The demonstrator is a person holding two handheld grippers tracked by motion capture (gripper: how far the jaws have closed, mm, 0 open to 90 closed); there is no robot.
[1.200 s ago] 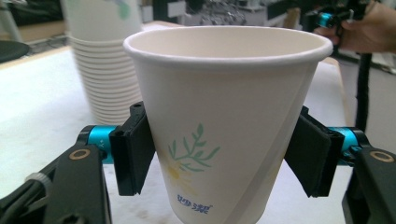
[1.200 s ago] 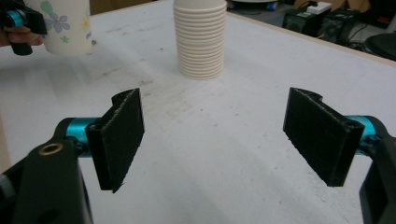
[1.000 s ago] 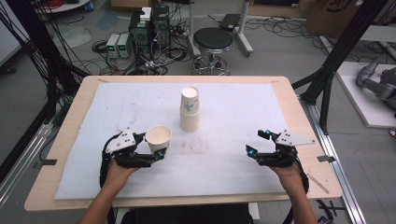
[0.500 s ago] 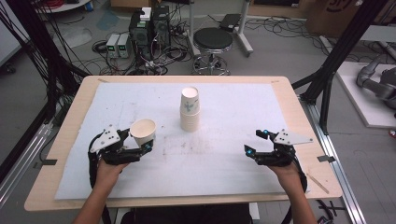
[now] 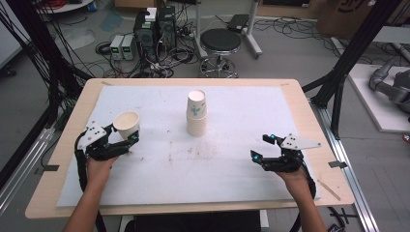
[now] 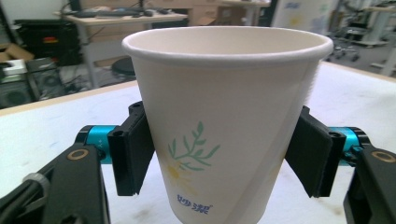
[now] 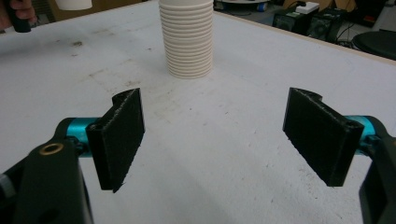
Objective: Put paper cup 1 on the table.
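Cup point(image 6: 224, 126) moved left | left tongs point(image 6: 224, 158) pinching it | print "妙潔" | right tongs point(image 7: 219, 135) spread

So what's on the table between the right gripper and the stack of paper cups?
Nothing: in the right gripper view, bare white table cover runs from the open right gripper to the stack of cups.

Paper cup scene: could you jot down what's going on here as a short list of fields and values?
held item: single paper cup, upright, leaf print on its side
holder: left gripper, pads pressed on the cup's sides
other gripper: right gripper, jaws wide apart, nothing between them
supply: stack of cups, upright near the table's middle
surface: white mat on a wooden table
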